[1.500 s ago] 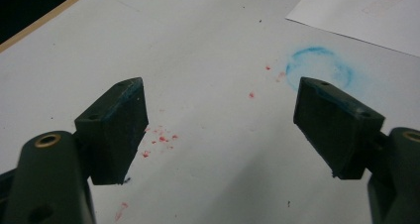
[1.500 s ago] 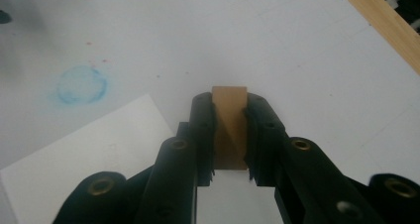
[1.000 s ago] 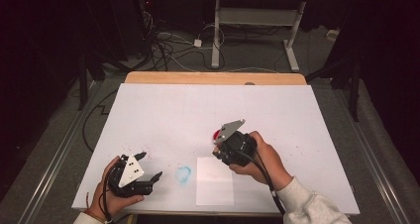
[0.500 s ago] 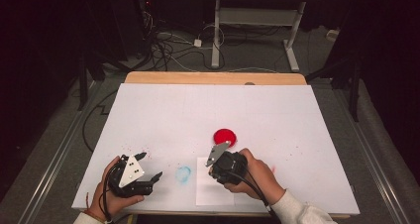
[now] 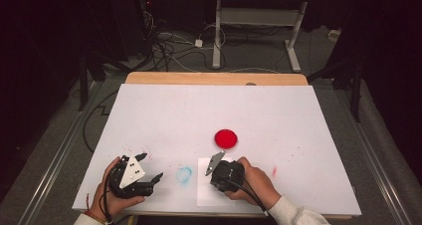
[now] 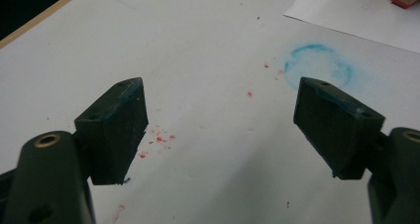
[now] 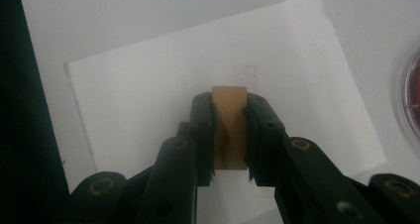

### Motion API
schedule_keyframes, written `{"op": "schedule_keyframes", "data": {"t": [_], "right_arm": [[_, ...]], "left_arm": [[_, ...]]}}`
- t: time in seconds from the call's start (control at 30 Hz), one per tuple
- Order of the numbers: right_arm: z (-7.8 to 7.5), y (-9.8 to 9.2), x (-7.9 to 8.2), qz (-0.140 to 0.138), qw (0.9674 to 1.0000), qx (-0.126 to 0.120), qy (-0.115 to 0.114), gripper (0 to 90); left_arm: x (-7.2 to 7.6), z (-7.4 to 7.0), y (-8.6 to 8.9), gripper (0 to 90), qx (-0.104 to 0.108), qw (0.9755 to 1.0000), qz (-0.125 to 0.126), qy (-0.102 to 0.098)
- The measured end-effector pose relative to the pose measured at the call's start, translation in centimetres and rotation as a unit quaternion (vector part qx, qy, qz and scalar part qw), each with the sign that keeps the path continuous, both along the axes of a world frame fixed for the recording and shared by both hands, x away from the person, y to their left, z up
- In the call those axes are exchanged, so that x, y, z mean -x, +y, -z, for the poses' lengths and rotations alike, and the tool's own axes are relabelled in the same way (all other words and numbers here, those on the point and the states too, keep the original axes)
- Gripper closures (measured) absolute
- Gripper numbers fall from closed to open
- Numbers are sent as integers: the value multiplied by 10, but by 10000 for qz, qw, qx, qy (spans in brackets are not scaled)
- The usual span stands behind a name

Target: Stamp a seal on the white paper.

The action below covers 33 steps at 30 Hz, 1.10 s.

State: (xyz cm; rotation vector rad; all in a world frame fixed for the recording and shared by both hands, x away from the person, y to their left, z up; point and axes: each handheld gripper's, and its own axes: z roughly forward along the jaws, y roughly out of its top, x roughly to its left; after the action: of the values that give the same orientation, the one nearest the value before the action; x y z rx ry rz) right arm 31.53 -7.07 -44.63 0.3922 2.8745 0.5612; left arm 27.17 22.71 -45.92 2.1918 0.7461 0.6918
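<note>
Dark floor and tangled cables lie beyond the table point(image 5: 278, 110), whose white top carries everything else; a wooden strip edges its far side.

On the table's near edge lies the paper point(image 5: 206, 192), a white sheet, and every place below is told from it. It lies flat, its long sides running away from the person. In the right gripper view a faint red square outline point(image 7: 246, 70) marks the paper, just beyond the stamp.

Just beyond the paper's far right corner sits the red dish point(image 5: 226, 138), round and shallow, apart from the sheet.

Over the paper's right half the right gripper point(image 7: 230, 130) points down at the sheet. Its jaws are closed tight on the stamp point(image 7: 229, 127), a small wooden block held upright between the pads, right above the paper's middle. Whether the stamp's foot touches the sheet, I cannot tell.

Well to the paper's left the left gripper point(image 6: 220, 130) rests in the person's hand near the table's near edge, its jaws spread wide with nothing between them.

Between that gripper and the paper's left edge is a blue ring smudge point(image 5: 184, 174). Small red specks point(image 6: 158, 140) dot the table farther left of it.
</note>
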Motion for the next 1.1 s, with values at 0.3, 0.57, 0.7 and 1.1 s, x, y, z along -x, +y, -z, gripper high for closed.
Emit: {"op": "schedule_keyframes", "data": {"t": [0.3, 0.57, 0.7, 1.1], "right_arm": [[4, -4, 0, 94, 9997, -216, 25, 762], [4, -3, -1, 78, 9998, -163, 62, 762], [3, -1, -2, 59, 9999, -99, 102, 763], [4, -4, -4, 74, 9997, -177, 172, 762]], "left_arm": [[1, 0, -1, 205, 0, 10000, -1, -17], [1, 0, -2, 205, -31, 10000, 17, -3], [0, 0, -3, 205, -40, 10000, 19, -2], [1, 0, -3, 205, -26, 10000, 34, -12]]}}
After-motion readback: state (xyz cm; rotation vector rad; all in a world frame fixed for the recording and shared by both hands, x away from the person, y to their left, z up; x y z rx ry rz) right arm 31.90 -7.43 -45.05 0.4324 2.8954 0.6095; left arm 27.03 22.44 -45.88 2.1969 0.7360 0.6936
